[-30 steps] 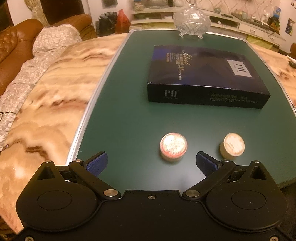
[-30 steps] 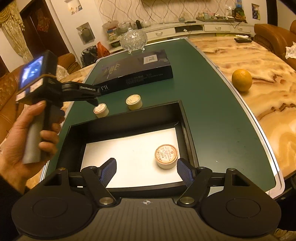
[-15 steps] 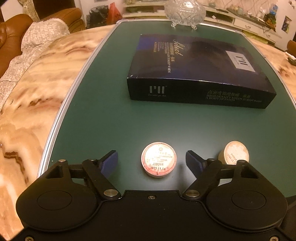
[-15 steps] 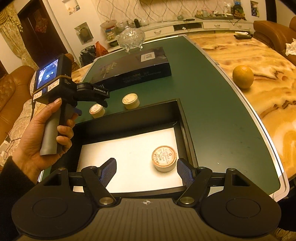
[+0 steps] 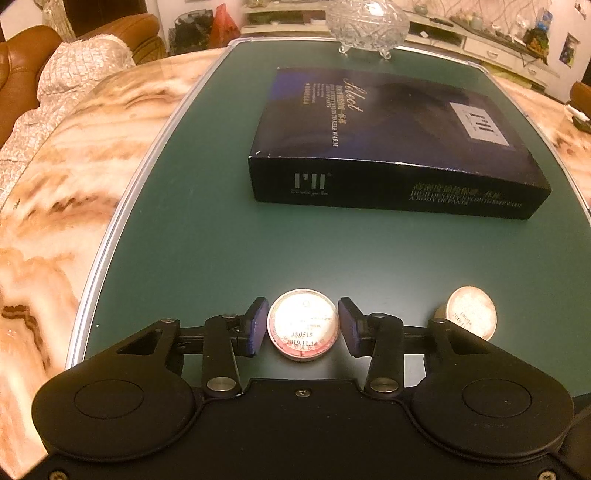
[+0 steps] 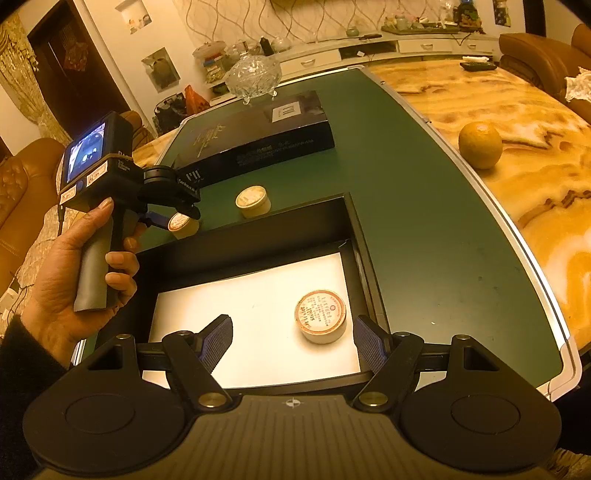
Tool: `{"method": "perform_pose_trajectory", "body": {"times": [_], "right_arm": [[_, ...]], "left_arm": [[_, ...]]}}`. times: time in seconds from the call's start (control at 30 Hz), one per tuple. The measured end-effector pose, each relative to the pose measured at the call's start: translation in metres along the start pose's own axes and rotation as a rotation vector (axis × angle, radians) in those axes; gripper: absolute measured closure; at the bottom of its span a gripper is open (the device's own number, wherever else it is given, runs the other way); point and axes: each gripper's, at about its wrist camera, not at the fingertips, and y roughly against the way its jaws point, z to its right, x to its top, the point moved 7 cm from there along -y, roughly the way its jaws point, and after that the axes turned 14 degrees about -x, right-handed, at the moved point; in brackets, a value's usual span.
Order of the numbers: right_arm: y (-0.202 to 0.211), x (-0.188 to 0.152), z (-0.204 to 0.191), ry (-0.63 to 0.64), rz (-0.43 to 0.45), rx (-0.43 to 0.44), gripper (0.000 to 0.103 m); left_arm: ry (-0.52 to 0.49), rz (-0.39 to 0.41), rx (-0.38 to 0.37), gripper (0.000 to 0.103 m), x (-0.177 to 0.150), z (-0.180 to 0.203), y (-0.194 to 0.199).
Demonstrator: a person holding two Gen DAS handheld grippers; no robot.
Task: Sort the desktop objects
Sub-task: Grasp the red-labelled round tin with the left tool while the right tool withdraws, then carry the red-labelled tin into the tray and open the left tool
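A dark green table mat (image 5: 207,236) with a silver edge is laid over a glossy, orange-veined marble tabletop (image 5: 55,206). On the mat, a small round tin with a pale, red-rimmed printed lid (image 5: 303,324) is clamped between the blue pads of the left gripper (image 5: 302,326), one pad pressed to each side of it. In the right wrist view the same gripper (image 6: 173,218) is seen held by a hand (image 6: 74,273) in a dark sleeve, with the tin (image 6: 181,224) at its tips, just beyond the far wall of the tray.

A second round cream tin (image 5: 468,312) stands on the mat just to the right of the clamped one, apart from it. Farther back, a flat black and dark blue cardboard box with white lettering (image 5: 391,147) lies closed on the mat, and a cut-glass footed bowl with a lid (image 5: 367,22) stands beyond it.

Nearer the right gripper, an open shallow black tray with a white paper floor (image 6: 351,236) rests on the mat. A third round tin with a printed lid (image 6: 320,315) lies inside it, toward the right wall. The right gripper (image 6: 291,341) is held above the tray's near edge with its jaws apart and nothing between its pads. An orange round fruit (image 6: 480,144) sits on the marble, to the right of the mat.
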Motion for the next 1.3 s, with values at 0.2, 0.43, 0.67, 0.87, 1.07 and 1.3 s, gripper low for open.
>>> {"method": "perform_pose_trajectory", "body": {"times": [0.2,0.43,0.67,0.87,1.07,1.3], "right_arm": [[-0.001,0.002,0.004,-0.018,0.001,-0.001,0.028],[-0.001,0.002,0.006,-0.03,0.003,0.006,0.028],[0.01,0.002,0.007,-0.043,0.02,0.012,0.028],[0.024,-0.007,0.01,-0.048,0.029,0.013,0.028],[0.035,-0.017,0.015,-0.053,0.029,0.009,0.028],[0.047,-0.023,0.022,-0.048,0.041,-0.003,0.028]], "left_arm": [[0.019,-0.01,-0.021,0.062,-0.001,0.0,0.002],[0.024,0.008,-0.038,0.062,0.0,0.001,0.024],[-0.019,0.013,-0.031,0.062,-0.013,0.009,0.077],[-0.062,0.002,-0.032,0.062,-0.046,0.015,0.118],[-0.071,-0.029,-0.041,0.062,-0.084,0.022,0.129],[-0.059,-0.091,-0.036,0.062,-0.113,0.022,0.109]]}}
